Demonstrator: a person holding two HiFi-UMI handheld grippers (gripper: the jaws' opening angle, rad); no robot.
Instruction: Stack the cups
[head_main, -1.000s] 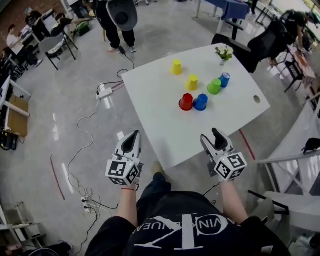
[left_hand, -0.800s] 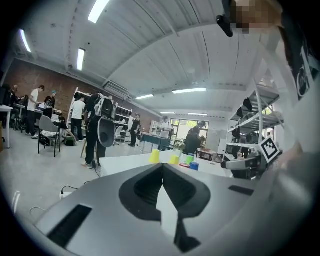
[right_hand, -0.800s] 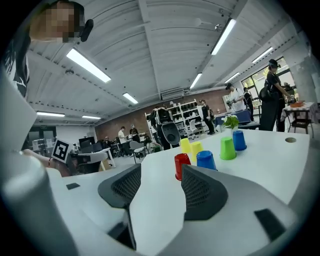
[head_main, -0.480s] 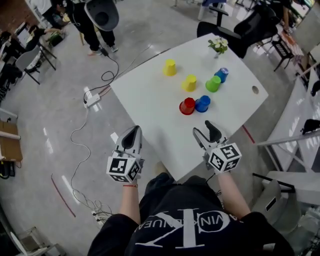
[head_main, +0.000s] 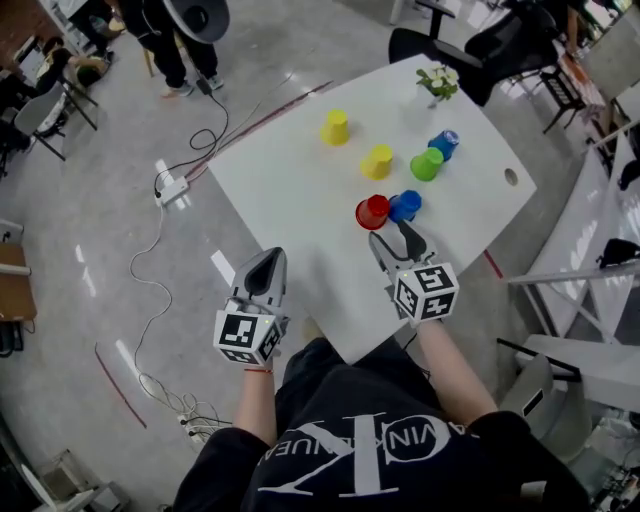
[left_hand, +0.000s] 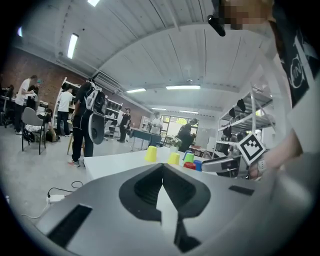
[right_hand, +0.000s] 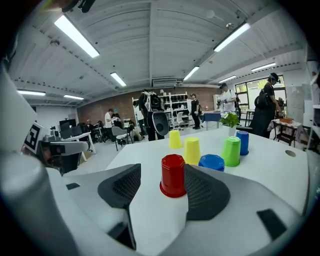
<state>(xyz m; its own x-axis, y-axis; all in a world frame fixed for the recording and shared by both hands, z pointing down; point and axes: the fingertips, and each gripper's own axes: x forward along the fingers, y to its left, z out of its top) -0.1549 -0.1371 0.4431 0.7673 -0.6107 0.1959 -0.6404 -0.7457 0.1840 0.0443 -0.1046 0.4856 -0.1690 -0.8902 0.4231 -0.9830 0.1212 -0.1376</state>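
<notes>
**Item: six plastic cups on a white table (head_main: 300, 200). Stacking not begun.**

- **Progress.** No cup sits on another, so the whole stack is still to be built. Judged from the layout, the red cup is the first to be picked.
- **Cups, head view.**
  - The red cup (head_main: 371, 211) is right of frame centre.
  - The near blue cup (head_main: 404, 205) is just beside it on its right.
  - The near yellow cup (head_main: 377, 161) is above the red one.
  - The far yellow cup (head_main: 335, 127) is further up and to the left.
  - The green cup (head_main: 426, 164) and the far blue cup (head_main: 444, 145) sit close together at the upper right.
  - A small potted plant (head_main: 438, 82) stands near the table's top edge (not part of the job).
- **Attitude.** Every cup that shows clearly stands mouth down with its closed base up. The long axis is vertical and the narrow end points at the ceiling. The near blue cup is partly hidden behind a jaw in the right gripper view, so its footing is less sure.
- **Right gripper (head_main: 388, 232).** It is over the table just below the red cup. The jaws are spread wide. In its own view the red cup stands upright in the gap ahead of the pads, and nothing is pinched.
- **Left gripper (head_main: 268, 258).** It is at the lower left of the frame, off the table's edge and well apart from the cups. The jaws are closed together with nothing between them.
</notes>
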